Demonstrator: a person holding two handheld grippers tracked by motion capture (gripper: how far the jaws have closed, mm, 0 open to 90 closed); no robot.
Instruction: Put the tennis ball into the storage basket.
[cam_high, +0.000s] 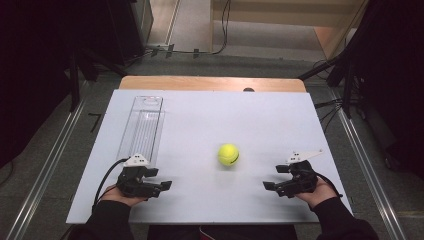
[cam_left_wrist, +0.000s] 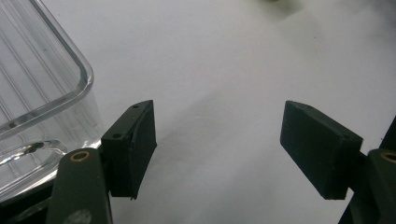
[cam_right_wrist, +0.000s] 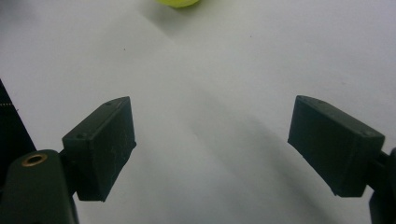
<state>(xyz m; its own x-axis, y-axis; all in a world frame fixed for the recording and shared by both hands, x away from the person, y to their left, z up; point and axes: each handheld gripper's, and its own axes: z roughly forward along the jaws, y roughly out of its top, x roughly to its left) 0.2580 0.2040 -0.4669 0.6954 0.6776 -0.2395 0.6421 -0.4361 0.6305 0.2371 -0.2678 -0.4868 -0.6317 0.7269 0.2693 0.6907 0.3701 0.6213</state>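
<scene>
Between the two grippers, a bit ahead of both, sits the tennis ball (cam_high: 228, 154) on the white table (cam_high: 210, 115), loose, nothing touching it. Right gripper (cam_high: 272, 177) is nearer: jaws spread wide, empty, ball up ahead and slightly off to its left side, just clipping the top edge of the right gripper view (cam_right_wrist: 180, 2). Left gripper (cam_high: 162, 179): jaws also stand apart with only bare table between them, holding nothing; the gap looks a little narrower than the right's. Clear plastic tray (cam_high: 142, 125) starts just beside its left jaw and runs away ahead of it; its rounded corner sits close to that jaw in the left gripper view (cam_left_wrist: 70, 79)

Risks as I see them:
- Ball is round on a smooth top. Any glancing touch from one pad before the other lands will likely send it rolling away from the tool, maybe off the table edge
- Closing off-centre probably squirts it out forward between the pads
- Left jaw is close to the tray wall; swinging that gripper sideways could knock or shove the light tray
- If the ball is bound for the tray, dropping from height may make it bounce out over the low wall
</scene>
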